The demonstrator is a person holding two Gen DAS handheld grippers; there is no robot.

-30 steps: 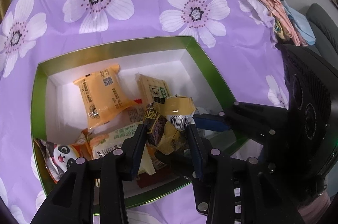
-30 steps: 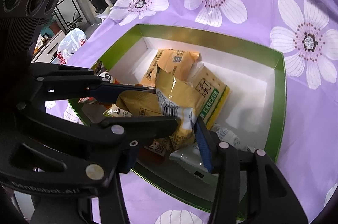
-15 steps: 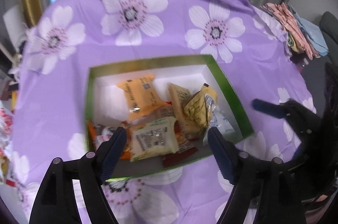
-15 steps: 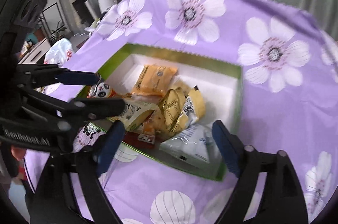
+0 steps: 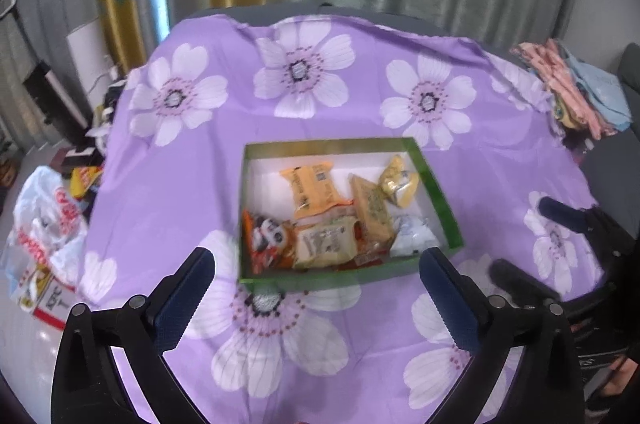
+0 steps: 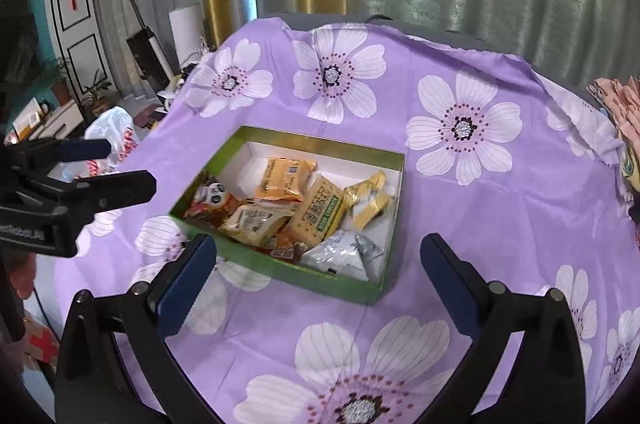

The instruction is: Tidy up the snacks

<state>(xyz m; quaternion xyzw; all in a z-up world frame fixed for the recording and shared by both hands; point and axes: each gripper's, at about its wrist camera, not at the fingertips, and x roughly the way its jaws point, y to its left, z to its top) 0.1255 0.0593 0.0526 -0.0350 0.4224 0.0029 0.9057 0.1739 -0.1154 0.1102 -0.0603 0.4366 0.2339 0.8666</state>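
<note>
Snacks (image 5: pixel 332 220) lie heaped in the green box (image 5: pixel 440 192) mid-bench, on the purple flowered cloth (image 5: pixel 304 80). Left tool (image 5: pixel 320 288) and right tool (image 6: pixel 320 276) both hang above the box's near side, jaws wide apart and empty, likely because the sorting looks finished.

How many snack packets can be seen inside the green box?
At least 6 in the green box: orange packet at the back, panda packet left, beige packet, green-label cracker pack, yellow packet right, white packet front-right. Red wrappers underneath may hide more.
</note>
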